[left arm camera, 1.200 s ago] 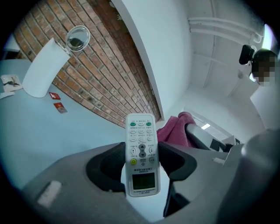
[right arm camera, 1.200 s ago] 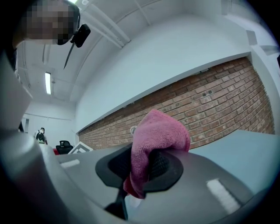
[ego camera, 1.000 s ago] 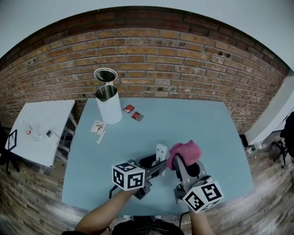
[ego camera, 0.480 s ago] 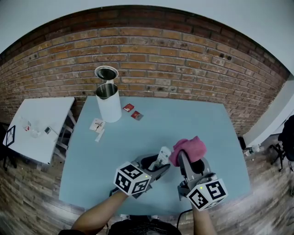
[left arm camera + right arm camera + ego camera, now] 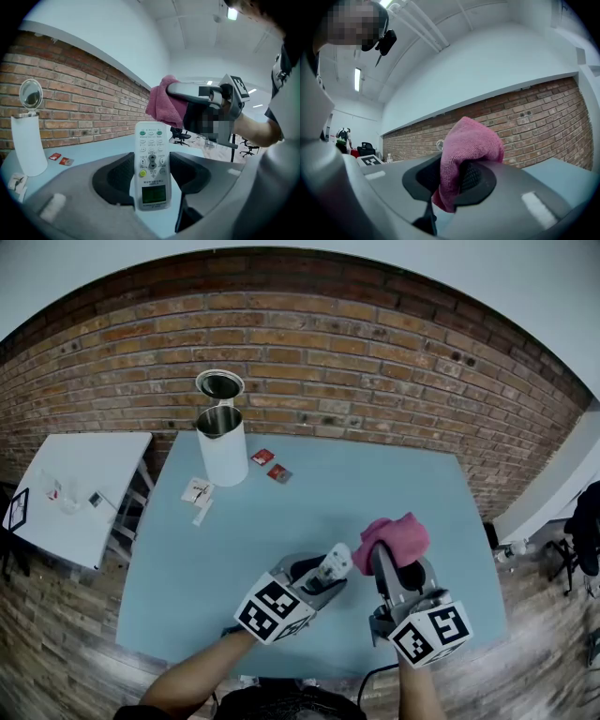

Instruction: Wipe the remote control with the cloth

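Rolled since before, the left gripper (image 5: 326,576) clamped the remote control (image 5: 335,562), likely presenting it to the cloth (image 5: 396,537) pinched in the right gripper (image 5: 383,557), above the near edge of the tabletop (image 5: 281,512).

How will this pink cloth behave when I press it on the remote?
Probably floppy: the pink cloth bunches and droops over the right gripper shut on it. Likely light and soft, so it should mould to the remote control rather than push it. Its nap looks grippy, so slipping seems unlikely.

The left gripper (image 5: 152,174) clamps the remote control (image 5: 151,161) upright in its jaws; pink cloth (image 5: 164,105) near its top.
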Available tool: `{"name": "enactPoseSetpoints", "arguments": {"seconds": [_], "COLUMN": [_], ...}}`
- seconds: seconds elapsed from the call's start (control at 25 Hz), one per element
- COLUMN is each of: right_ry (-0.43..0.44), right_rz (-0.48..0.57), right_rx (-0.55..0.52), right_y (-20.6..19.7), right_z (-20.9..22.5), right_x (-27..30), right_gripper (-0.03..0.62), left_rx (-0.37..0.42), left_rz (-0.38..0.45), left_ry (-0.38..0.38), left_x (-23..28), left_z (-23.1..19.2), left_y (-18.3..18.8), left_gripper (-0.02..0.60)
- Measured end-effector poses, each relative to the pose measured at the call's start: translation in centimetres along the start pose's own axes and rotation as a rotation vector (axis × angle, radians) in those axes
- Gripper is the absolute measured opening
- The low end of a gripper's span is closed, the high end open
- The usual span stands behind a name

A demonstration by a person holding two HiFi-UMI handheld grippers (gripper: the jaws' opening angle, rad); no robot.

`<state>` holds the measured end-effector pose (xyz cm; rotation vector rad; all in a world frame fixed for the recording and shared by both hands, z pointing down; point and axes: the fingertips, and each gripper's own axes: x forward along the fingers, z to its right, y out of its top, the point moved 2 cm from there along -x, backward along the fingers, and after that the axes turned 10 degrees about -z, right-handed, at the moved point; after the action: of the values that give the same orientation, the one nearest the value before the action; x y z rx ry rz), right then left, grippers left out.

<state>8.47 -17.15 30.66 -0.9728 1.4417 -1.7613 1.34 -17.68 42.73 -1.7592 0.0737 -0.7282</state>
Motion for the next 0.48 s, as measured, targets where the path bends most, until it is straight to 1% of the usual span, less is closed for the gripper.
{"name": "enactPoseSetpoints", "arguments": {"seconds": [0.2,0.48], "right_ry": [0.016,0.033], "right_rz": [-0.019,-0.054], "right_rx": [-0.021,-0.053], "right_y": [-0.1,-0.3], "right_z": [0.0,0.0], "right_x": [0.2,0.6], "right_gripper": [0.063,0.063], "left_rx": [0.157,0.342], "left_rz": [-0.076,-0.151], "left_ry": [0.064,0.106], "left_x": [0.4,0.7], "left_z": [0.4,1.7], "left_y": [-0.5,-0.9], "left_gripper": [0.235,0.236]}}
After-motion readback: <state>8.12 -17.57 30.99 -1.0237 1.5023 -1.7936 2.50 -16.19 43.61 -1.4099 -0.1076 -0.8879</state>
